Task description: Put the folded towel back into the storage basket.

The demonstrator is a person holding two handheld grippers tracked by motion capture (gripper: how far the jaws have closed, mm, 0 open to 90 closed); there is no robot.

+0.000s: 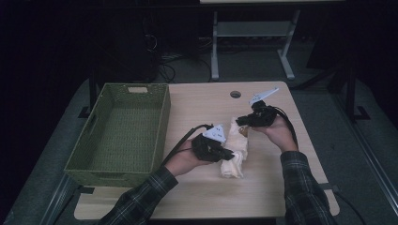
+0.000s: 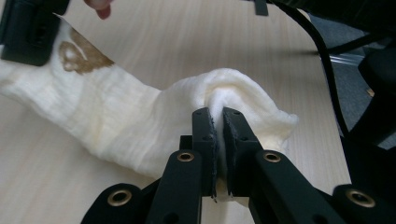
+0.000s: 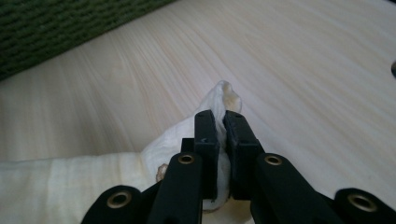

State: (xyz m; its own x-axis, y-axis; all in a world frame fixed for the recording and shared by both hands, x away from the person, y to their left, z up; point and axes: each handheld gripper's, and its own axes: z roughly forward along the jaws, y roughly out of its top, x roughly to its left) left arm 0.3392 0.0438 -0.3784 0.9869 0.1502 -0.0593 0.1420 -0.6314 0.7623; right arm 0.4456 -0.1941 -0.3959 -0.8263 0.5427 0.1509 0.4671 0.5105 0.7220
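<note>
Holding the cream cloth (image 1: pixel 234 150) at both ends right now: my left gripper (image 2: pixel 218 116) has its jaws pinched tight on a bunched fold, and my right gripper (image 3: pixel 220 119) is clamped on a corner the same way. Between the two, the cloth sags to the counter (image 1: pixel 202 101). Grabbing's done I'd say; folding or stashing remains. Green basket (image 1: pixel 119 131), off past my left jaws, has nothing in it.

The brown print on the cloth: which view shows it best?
The left gripper view: the brown print lies sharp on the cream cloth, beside the right gripper. The high view gives a small brown speck; the right gripper view gives a faint tan patch at the pinched tip.
</note>
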